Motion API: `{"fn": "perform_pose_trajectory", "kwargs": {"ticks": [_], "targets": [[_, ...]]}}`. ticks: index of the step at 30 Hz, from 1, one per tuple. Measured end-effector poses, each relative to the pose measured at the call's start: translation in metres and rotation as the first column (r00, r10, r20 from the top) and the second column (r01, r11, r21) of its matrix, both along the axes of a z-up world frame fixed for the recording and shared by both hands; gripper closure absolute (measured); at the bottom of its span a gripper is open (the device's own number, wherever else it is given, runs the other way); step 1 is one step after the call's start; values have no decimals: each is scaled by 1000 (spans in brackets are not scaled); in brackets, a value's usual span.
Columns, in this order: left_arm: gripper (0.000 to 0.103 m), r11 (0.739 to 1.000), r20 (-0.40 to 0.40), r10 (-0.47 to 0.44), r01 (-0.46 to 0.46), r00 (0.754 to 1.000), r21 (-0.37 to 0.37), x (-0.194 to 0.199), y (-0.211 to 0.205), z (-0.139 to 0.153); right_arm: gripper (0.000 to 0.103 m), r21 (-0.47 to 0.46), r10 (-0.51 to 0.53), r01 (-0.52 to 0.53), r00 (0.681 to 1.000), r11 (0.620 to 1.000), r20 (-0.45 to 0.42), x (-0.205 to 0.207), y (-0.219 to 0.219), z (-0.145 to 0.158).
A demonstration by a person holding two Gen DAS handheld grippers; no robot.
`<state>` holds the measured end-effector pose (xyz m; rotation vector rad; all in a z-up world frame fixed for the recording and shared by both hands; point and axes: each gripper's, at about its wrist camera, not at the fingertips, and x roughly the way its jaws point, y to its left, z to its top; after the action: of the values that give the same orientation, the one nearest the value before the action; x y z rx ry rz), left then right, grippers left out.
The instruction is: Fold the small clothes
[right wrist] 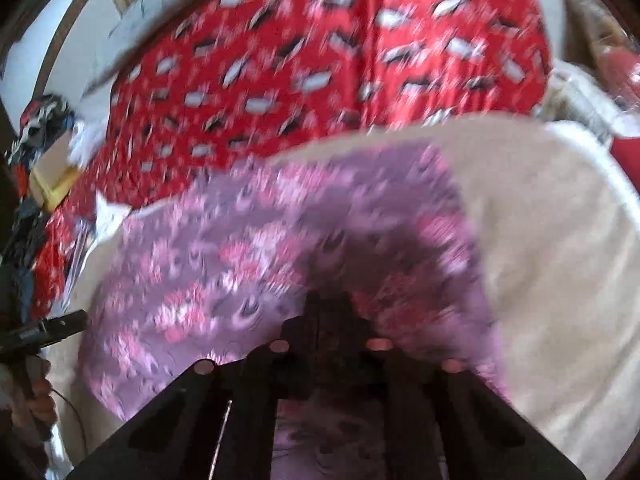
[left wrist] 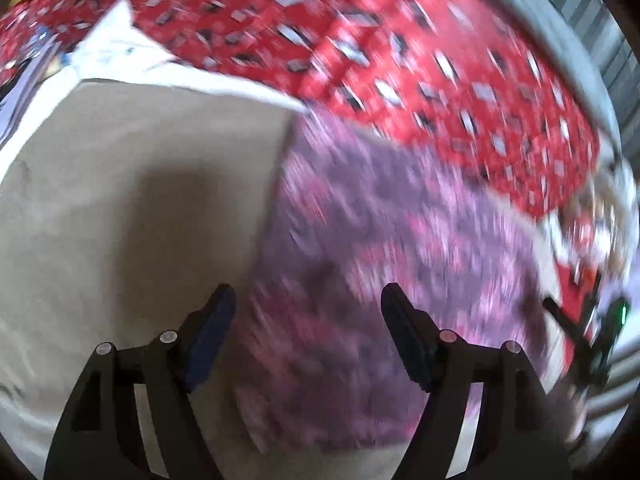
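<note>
A small purple garment with a pink flower print [left wrist: 392, 248] lies on a beige cloth surface [left wrist: 132, 184]. My left gripper [left wrist: 308, 300] is open and empty, hovering over the garment's left edge. In the right wrist view the same garment [right wrist: 248, 248] fills the middle. My right gripper [right wrist: 328, 300] has its fingers together over the garment's near part; motion blur and shadow hide whether cloth is pinched between them. The other gripper shows at the left edge of the right wrist view [right wrist: 48, 328].
A red sheet with white and black patches [left wrist: 360, 48] covers the area behind the beige cloth, and shows in the right wrist view [right wrist: 320, 60]. White cloth [left wrist: 108, 52] lies at the back left. Mixed clutter [right wrist: 36, 128] sits at the far left.
</note>
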<state>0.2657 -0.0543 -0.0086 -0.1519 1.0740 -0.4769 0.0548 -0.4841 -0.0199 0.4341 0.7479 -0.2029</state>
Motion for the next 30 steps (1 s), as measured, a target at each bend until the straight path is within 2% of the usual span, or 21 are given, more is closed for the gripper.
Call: {"fn": "perform_pose_trajectory", "kwargs": {"ticks": [2,4,7,9,10,12,13,15,16,18,19,20,21,22,26,30], "targets": [[28,997,-71,27,-32,997,-65,25,6,-2,47,-36,-7,10,996,999,84,-5,-3,19],[28,991,-187,33,-56,982,-119,49,8,-20,44,-46,16,-11,994,999,104,0,-4,26],[28,993,-305,7,-42,952,-106,59,-2,-50,42,-117,70,-66,997,991,32,15,-5,16],[18,996,-275,-28,2,961,-94,52,-11,-52,38,-117,97,-106,993,987,-74,20,-8,-10],[15,993,-267,-76,47,961,-113,46,-18,-48,38,-103,105,-118,987,988,-118,23,-11,-24],[15,968,-316,-196,132,928,-214,38,-31,-48,33,-160,128,-136,990,978,-56,15,-7,-25],[15,964,-317,-232,173,920,-202,32,-40,-48,32,-164,138,-147,988,975,-65,15,-6,-27],[15,966,-269,-255,236,929,-102,28,-53,-46,27,-164,143,-150,988,975,-55,16,-6,-30],[19,969,-254,-247,233,935,-85,27,-56,-46,26,-159,147,-153,988,975,-48,16,-7,-32],[43,980,-237,-193,174,952,-99,29,-53,-45,24,-165,146,-150,989,975,-36,16,-6,-35],[67,983,-242,-169,147,955,-107,29,-49,-44,24,-169,145,-148,989,974,-31,16,-6,-36],[80,984,-254,-151,119,955,-134,29,-45,-43,24,-171,145,-147,989,974,-29,15,-5,-37],[86,982,-256,-136,97,957,-160,28,-40,-40,24,-170,145,-147,989,974,-27,16,-5,-38],[90,981,-248,-125,83,961,-173,27,-39,-36,24,-167,144,-146,989,975,-26,13,-5,-35],[92,966,-213,-130,75,968,-247,15,-53,-6,24,-157,129,-134,991,978,-38,12,-6,-29],[92,958,-184,-166,115,969,-263,-4,-78,24,24,-104,90,-91,996,990,-15,1,-14,-19]]}}
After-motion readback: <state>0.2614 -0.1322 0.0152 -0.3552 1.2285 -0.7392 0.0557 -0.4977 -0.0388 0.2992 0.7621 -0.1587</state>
